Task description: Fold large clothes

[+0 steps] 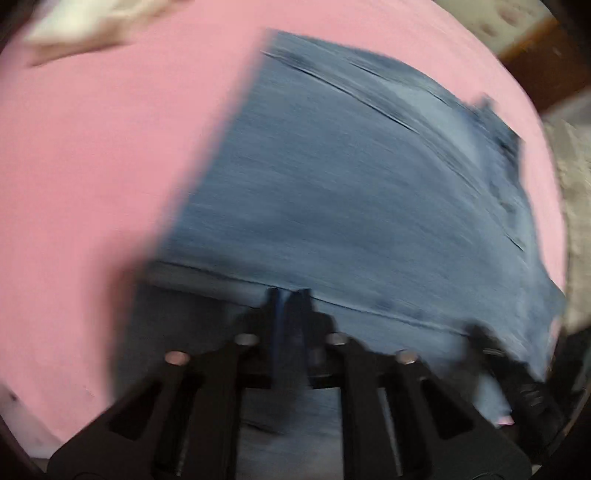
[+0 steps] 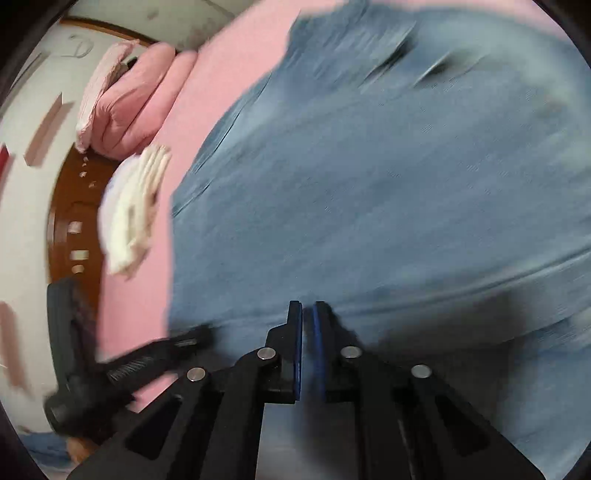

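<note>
A pair of blue denim jeans [image 1: 332,192] lies spread on a pink bed sheet [image 1: 92,166]. My left gripper [image 1: 289,295] is shut on the near hem of the jeans. My right gripper [image 2: 307,308] is shut on the same near edge of the jeans [image 2: 388,184], further along. Each gripper shows in the other's view: the right one [image 1: 491,343] at the lower right of the left wrist view, the left one [image 2: 184,341] at the lower left of the right wrist view. Both views are motion-blurred.
A folded white cloth [image 2: 133,210] lies on the sheet [image 2: 229,74] beside the jeans, also in the left wrist view [image 1: 81,18]. Pink pillows [image 2: 129,99] sit at the bed's head. A brown wooden bed frame [image 2: 74,192] and a white wall [image 2: 29,110] are beyond.
</note>
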`<action>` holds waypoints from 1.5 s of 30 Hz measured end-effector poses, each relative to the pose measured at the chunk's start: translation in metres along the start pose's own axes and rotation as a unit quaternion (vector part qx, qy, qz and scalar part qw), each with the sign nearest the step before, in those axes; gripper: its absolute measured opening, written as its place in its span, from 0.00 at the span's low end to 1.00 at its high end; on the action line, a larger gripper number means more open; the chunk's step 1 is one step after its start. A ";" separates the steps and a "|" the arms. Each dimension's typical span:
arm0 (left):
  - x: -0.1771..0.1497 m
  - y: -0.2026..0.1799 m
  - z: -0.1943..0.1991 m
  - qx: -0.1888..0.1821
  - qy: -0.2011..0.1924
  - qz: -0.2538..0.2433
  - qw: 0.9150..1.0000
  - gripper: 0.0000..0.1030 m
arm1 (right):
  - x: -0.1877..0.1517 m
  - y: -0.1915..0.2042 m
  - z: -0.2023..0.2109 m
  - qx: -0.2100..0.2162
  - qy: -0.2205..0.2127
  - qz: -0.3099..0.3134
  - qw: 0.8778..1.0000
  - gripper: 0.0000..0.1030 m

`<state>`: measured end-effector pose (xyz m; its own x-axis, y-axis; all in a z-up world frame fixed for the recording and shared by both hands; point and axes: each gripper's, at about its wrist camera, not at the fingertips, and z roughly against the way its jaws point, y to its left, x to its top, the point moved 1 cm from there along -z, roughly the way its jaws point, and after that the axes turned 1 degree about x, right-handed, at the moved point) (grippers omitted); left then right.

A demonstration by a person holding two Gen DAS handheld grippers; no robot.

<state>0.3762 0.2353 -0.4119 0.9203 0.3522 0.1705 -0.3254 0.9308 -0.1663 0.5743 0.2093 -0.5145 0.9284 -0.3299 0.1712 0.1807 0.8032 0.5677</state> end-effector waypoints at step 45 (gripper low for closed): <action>0.114 -0.048 0.008 -0.050 -0.108 -0.086 0.989 0.01 | 0.041 -0.157 0.108 -0.069 -0.212 -0.104 0.969 0.00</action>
<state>0.4947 0.2318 -0.3771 0.8887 0.2123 0.4064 -0.1356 0.9684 -0.2094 0.5491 0.0160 -0.5091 0.6550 -0.6427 0.3974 0.4179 0.7462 0.5182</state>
